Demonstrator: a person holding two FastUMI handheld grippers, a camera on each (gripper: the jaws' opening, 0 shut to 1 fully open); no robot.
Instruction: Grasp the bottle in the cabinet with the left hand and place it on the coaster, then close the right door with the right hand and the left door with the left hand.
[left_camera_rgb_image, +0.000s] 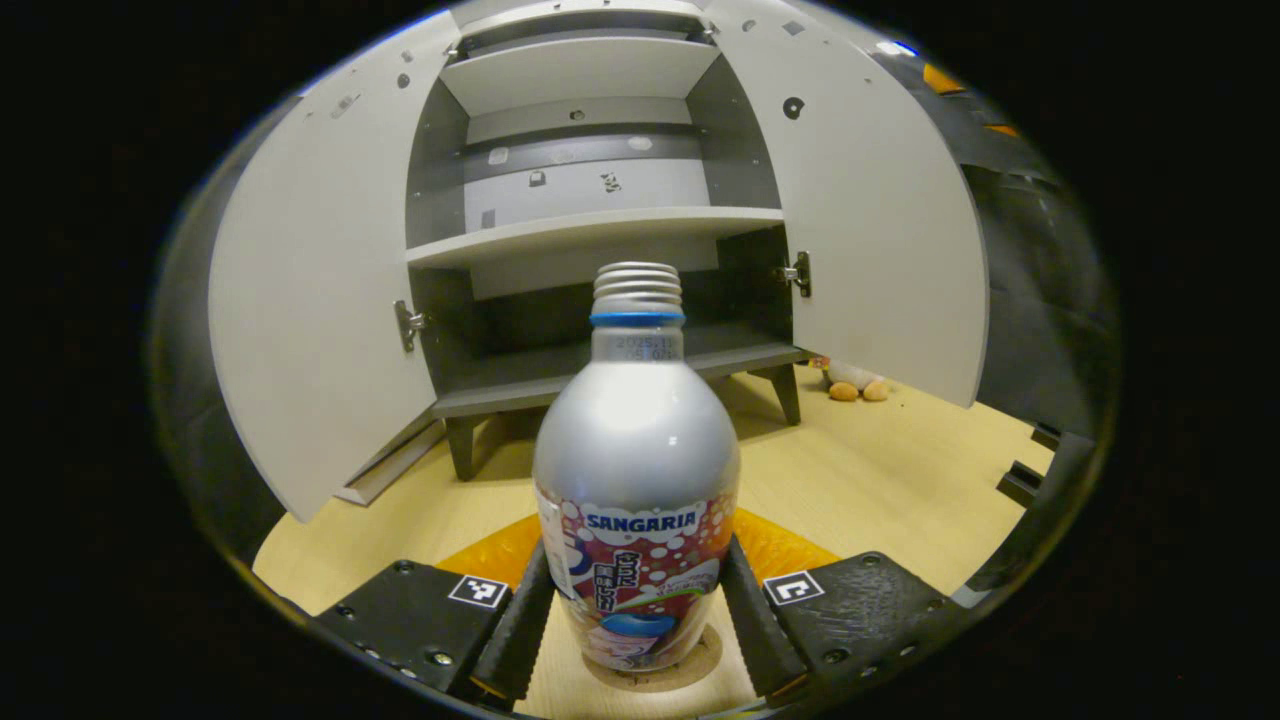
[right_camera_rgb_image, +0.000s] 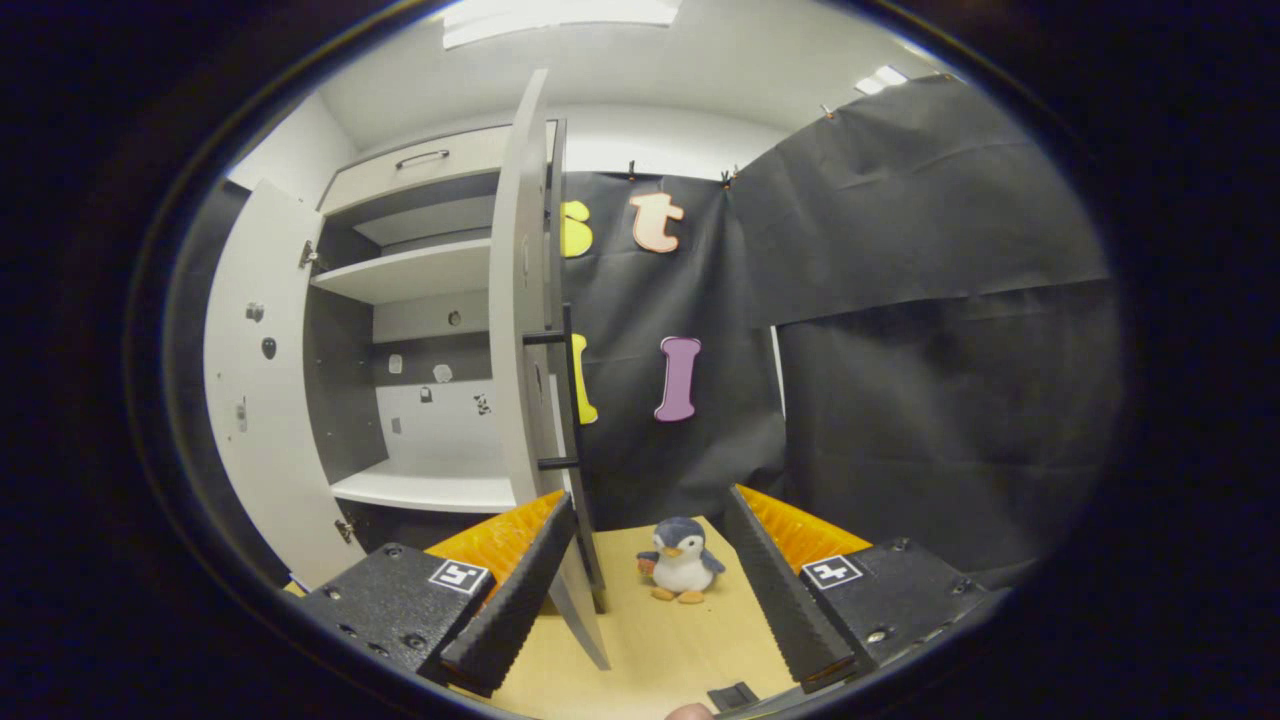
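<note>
A silver bottle (left_camera_rgb_image: 637, 450) with a threaded neck and printed label stands upright on a round cork coaster (left_camera_rgb_image: 703, 664) on the wooden table. My left gripper (left_camera_rgb_image: 640, 615) has a finger against each side of the bottle's lower body. Behind it the grey cabinet (left_camera_rgb_image: 600, 225) stands with its left door (left_camera_rgb_image: 310, 330) and right door (left_camera_rgb_image: 870, 230) swung open. In the right gripper view the right door (right_camera_rgb_image: 520, 330) shows edge-on, its lower edge just inside my left finger. The right gripper (right_camera_rgb_image: 648, 540) is open and holds nothing.
A small penguin toy (right_camera_rgb_image: 682, 570) sits on the table beyond the right gripper, beside the cabinet's foot (left_camera_rgb_image: 788, 395). The right door carries a black handle (right_camera_rgb_image: 570, 400) on its outer face. Bare wooden tabletop (left_camera_rgb_image: 880, 470) stretches right of the bottle.
</note>
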